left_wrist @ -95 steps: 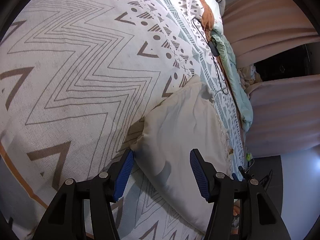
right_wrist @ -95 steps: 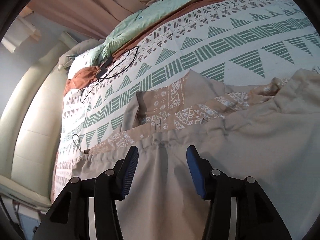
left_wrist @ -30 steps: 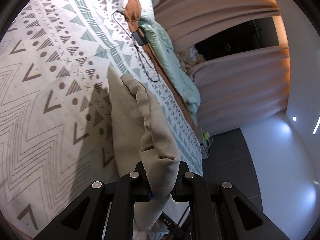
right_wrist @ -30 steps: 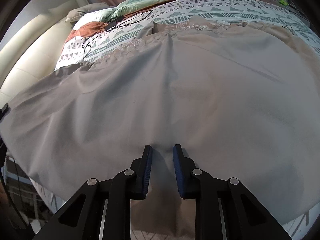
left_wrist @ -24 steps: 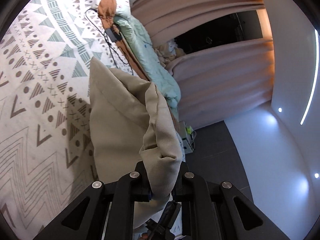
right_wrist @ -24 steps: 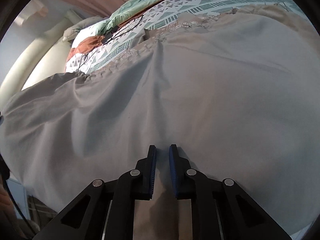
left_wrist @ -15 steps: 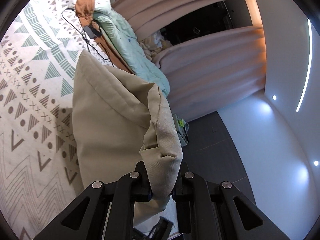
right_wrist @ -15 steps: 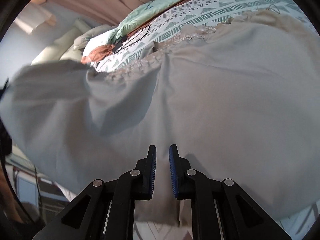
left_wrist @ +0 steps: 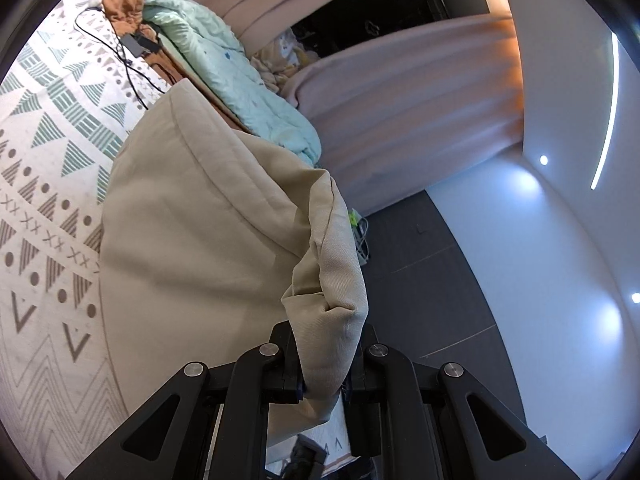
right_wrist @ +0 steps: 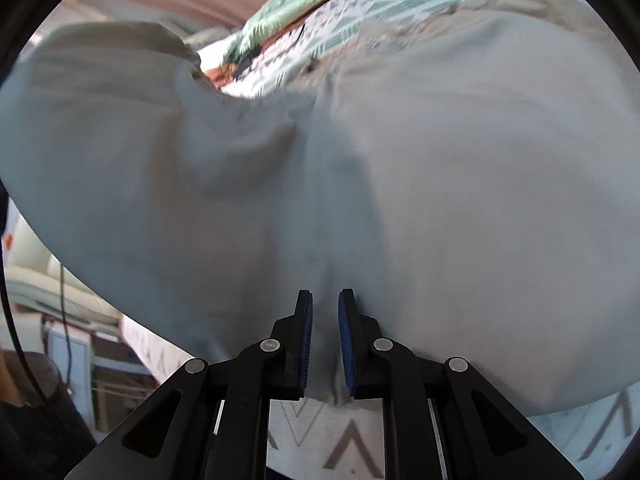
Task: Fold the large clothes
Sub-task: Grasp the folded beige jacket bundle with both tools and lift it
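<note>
Since half a second ago, both my grips have lifted further: more floor and wall fill the left view, and the cloth billows higher across the right one.

From the left wrist, my left gripper (left_wrist: 323, 364) is clamped on a bunched corner of the beige garment (left_wrist: 200, 240). From the jaws the fabric runs up toward 11 o'clock, hanging as a broad sheet whose far end reaches the patterned bedspread (left_wrist: 40, 184). A mint quilt (left_wrist: 240, 92) lies along the bed's far edge at 12 o'clock, pink curtains (left_wrist: 400, 100) behind it at 1 o'clock, dark floor (left_wrist: 432, 280) at 3 o'clock.

From the right wrist, my right gripper (right_wrist: 325, 332) has its blue pads nearly together with a thin pinch of the same garment (right_wrist: 440, 200) between them. The cloth spreads from 9 o'clock round to 3 o'clock, with a raised fold curling over at 10 o'clock; that side is blurred, so I take it, not certainly, to be the end my left hand carries.

The garment's long axis seems to run between my two grips. I judge the next move to be swinging the lifted edge over toward 12 o'clock, onto the part on the bed.
</note>
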A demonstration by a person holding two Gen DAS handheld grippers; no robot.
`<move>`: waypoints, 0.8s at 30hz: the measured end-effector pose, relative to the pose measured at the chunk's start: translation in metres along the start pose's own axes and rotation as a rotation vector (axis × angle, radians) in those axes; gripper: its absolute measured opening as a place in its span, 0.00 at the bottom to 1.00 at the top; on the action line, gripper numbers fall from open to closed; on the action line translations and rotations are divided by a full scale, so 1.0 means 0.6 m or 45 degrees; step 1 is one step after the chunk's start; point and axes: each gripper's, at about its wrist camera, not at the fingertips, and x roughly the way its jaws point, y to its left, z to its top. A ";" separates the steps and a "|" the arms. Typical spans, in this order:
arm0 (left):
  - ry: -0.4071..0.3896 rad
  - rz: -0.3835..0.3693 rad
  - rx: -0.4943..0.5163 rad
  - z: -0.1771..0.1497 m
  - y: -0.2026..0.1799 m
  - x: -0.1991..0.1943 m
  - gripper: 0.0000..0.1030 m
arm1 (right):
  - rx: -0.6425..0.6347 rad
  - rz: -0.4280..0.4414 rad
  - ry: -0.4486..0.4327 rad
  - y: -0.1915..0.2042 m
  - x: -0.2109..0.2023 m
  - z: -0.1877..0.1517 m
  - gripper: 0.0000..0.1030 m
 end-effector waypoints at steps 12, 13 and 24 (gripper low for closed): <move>0.192 0.033 -0.015 -0.061 -0.041 0.185 0.12 | 0.180 -0.054 -0.307 -0.117 -0.143 0.021 0.15; 0.222 0.041 -0.019 -0.070 -0.041 0.208 0.12 | 0.210 -0.056 -0.327 -0.125 -0.157 0.012 0.15; 0.443 0.084 0.028 -0.177 -0.057 0.366 0.12 | 0.505 -0.191 -0.511 -0.242 -0.252 0.006 0.15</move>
